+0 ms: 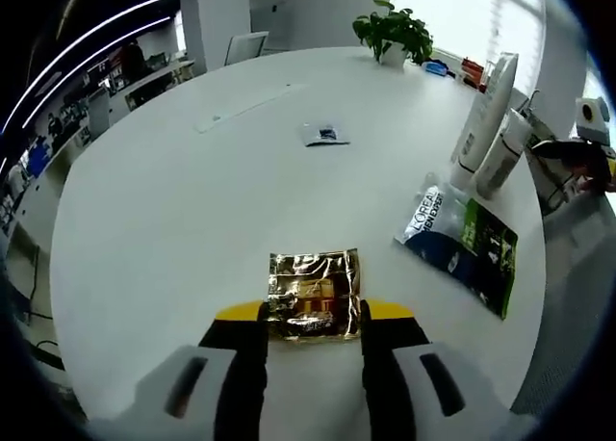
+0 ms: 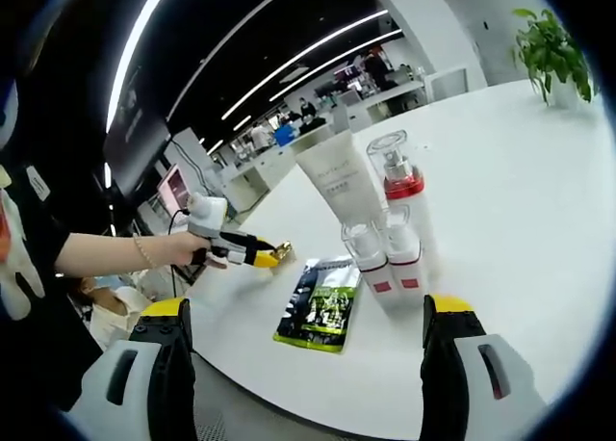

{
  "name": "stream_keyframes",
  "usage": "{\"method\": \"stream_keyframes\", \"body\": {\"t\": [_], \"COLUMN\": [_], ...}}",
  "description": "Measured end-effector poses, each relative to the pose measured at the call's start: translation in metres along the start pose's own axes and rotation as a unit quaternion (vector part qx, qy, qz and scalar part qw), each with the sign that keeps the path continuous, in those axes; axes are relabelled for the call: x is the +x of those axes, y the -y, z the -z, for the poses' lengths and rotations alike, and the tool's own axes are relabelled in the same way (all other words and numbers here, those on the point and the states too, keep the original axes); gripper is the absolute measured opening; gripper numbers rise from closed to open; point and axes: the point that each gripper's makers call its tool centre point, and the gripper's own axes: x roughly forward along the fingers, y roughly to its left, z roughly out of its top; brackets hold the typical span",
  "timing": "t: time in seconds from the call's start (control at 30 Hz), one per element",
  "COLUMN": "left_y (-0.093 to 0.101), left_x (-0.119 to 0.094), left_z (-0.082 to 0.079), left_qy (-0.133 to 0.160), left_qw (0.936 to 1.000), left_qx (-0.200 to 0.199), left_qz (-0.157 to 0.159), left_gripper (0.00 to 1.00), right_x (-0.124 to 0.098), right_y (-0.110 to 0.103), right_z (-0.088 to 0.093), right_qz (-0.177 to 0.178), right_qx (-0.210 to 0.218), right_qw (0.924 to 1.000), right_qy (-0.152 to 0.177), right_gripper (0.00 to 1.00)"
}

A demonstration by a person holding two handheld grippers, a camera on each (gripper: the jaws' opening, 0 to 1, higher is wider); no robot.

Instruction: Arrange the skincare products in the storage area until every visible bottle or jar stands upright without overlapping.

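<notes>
Skincare products stand and lie on a round white counter [image 1: 173,210]. In the left gripper view, a crinkled gold foil sachet [image 1: 314,294], roughly square and shiny, lies flat with its near edge between the tips of the left tongs [image 1: 314,324]; the black, yellow-tipped jaws sit at either side of it, and whether they press it I cannot tell. Ahead and to the right of the tongs lies a glossy dark blue and green pouch [image 1: 460,245], flat, its long axis running away to the upper left. Beyond it two white tubes [image 1: 486,123] stand upright, close together, tall and smooth. Farther ahead a small dark sachet [image 1: 324,134] lies flat, and a potted plant [image 1: 393,29] stands at the far edge. In the right gripper view, the right tongs [image 2: 313,321] have their jaws wide apart with nothing between them. Just ahead between them stand two small clear-capped white bottles [image 2: 383,258] with red bands, upright and touching, with a taller clear-capped pump bottle [image 2: 401,195] behind and a broad white tube [image 2: 342,176] standing cap-down. Left of these the pouch [image 2: 322,304] lies flat, long axis pointing away. Farther left a person's hand [image 2: 183,249] holds the left tongs [image 2: 274,255] at the gold sachet [image 2: 282,252].
</notes>
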Motion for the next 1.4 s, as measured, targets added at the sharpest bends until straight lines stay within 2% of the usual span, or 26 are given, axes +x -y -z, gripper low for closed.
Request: {"method": "stream_keyframes", "body": {"t": [0.3,0.5,0.63,0.77,1.07,1.2,1.4], "left_y": [0.015,0.025,0.037,0.057,0.085,0.099,0.118], "left_x": [-0.017,-0.026,-0.04,-0.053,-0.072,-0.079,-0.088], "left_z": [-0.01,-0.019,-0.024,-0.034,-0.042,-0.044,-0.045], "left_qy": [0.025,0.053,0.065,0.081,0.104,0.107,0.117], "left_qw": [0.9993,0.9976,0.9962,0.9945,0.9903,0.988,0.985], "left_qx": [0.021,0.04,0.053,0.058,0.077,0.094,0.098], "left_qz": [0.015,0.018,0.023,0.03,0.049,0.06,0.081], "left_gripper": [0.33,0.32,0.32,0.32,0.31,0.31,0.31], "right_x": [0.0,0.001,0.002,0.002,0.004,0.005,0.011], "right_y": [-0.004,-0.009,-0.014,-0.016,-0.023,-0.034,-0.045], "right_z": [0.0,0.0,0.002,0.003,0.007,0.008,0.017], "right_qz": [-0.009,-0.019,-0.027,-0.039,-0.059,-0.084,-0.114], "right_qx": [-0.005,-0.007,-0.009,-0.011,-0.013,-0.002,0.005], "right_qw": [0.9999,0.9998,0.9996,0.9991,0.998,0.9962,0.9921], "right_qy": [-0.002,-0.002,-0.007,-0.01,-0.02,-0.025,-0.053], "right_gripper": [1.0,1.0,0.99,0.96,0.94,0.94,0.84]}}
